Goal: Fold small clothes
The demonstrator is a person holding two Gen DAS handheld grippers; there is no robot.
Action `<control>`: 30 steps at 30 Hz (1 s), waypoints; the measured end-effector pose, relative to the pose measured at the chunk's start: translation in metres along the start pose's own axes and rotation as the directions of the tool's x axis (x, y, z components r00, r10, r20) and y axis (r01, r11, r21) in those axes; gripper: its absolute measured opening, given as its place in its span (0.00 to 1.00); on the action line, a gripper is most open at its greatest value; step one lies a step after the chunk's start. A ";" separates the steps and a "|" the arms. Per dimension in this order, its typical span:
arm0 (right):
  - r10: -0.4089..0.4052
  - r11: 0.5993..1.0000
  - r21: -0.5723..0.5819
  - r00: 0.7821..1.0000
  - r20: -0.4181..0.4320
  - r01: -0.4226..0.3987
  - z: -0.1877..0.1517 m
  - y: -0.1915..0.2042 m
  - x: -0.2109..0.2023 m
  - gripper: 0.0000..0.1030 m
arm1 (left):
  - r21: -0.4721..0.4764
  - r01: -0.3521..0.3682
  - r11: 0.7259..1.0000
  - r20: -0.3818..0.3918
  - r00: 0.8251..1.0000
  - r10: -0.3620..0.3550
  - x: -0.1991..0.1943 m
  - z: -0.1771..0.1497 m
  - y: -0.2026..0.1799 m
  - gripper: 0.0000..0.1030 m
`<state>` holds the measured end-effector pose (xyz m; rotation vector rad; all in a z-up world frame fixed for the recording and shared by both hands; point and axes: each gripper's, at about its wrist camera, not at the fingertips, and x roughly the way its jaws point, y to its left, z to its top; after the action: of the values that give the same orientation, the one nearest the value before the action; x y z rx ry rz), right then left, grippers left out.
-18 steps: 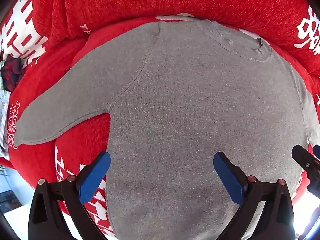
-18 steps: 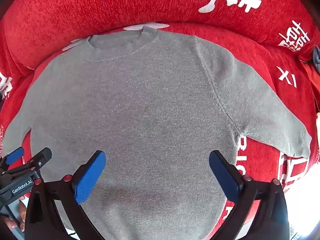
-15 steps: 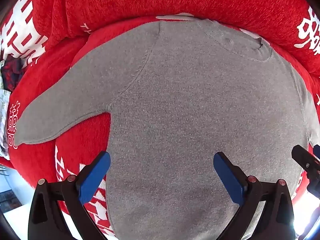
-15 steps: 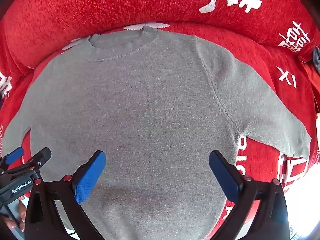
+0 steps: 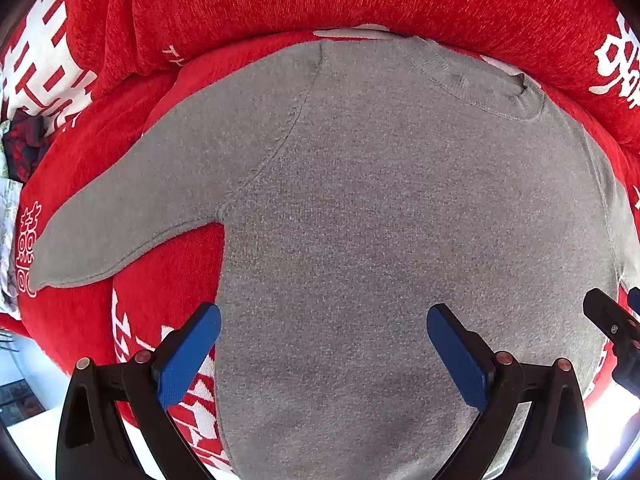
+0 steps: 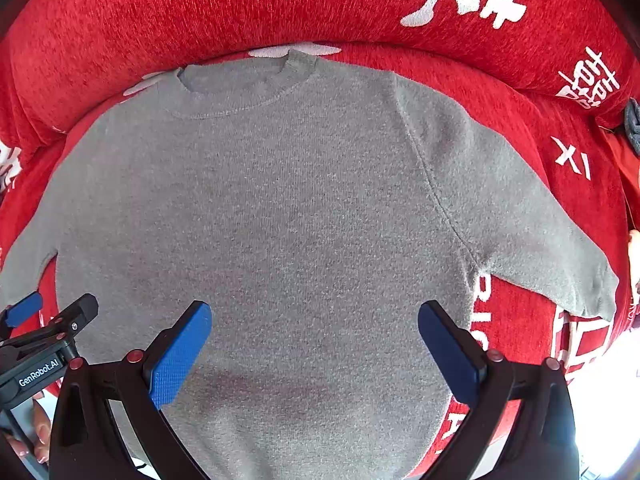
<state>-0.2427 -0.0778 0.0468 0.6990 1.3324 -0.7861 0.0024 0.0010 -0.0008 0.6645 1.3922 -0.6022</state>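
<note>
A small grey knit sweater [image 5: 380, 220] lies flat, front up, on a red cover, collar at the far side. It also shows in the right wrist view [image 6: 280, 208]. Its left sleeve [image 5: 132, 208] and right sleeve [image 6: 532, 232] spread outward. My left gripper [image 5: 324, 344] is open and empty above the sweater's lower left part. My right gripper [image 6: 316, 344] is open and empty above the lower right part. Each gripper shows at the edge of the other's view: the right one [image 5: 612, 320], the left one [image 6: 44, 332].
The red cover with white characters [image 5: 280, 0] rises into a padded back behind the collar. A dark patterned cloth [image 5: 24, 144] lies at the far left. A small grey item [image 6: 632, 120] sits at the far right edge. Bright floor shows below the cover's front edge.
</note>
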 end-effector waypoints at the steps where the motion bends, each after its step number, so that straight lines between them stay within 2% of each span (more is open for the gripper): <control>1: 0.001 1.000 0.000 1.000 0.000 -0.001 0.000 0.000 0.000 1.00 | 0.000 -0.002 1.000 0.001 1.000 0.002 0.000 0.000 0.000 1.00; 30: -0.003 1.000 -0.002 1.000 0.000 0.003 0.002 0.005 0.001 1.00 | -0.010 0.013 1.000 -0.009 1.000 -0.013 0.001 0.000 0.004 1.00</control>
<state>-0.2376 -0.0768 0.0459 0.6961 1.3345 -0.7869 0.0052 0.0038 -0.0019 0.6516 1.4084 -0.6023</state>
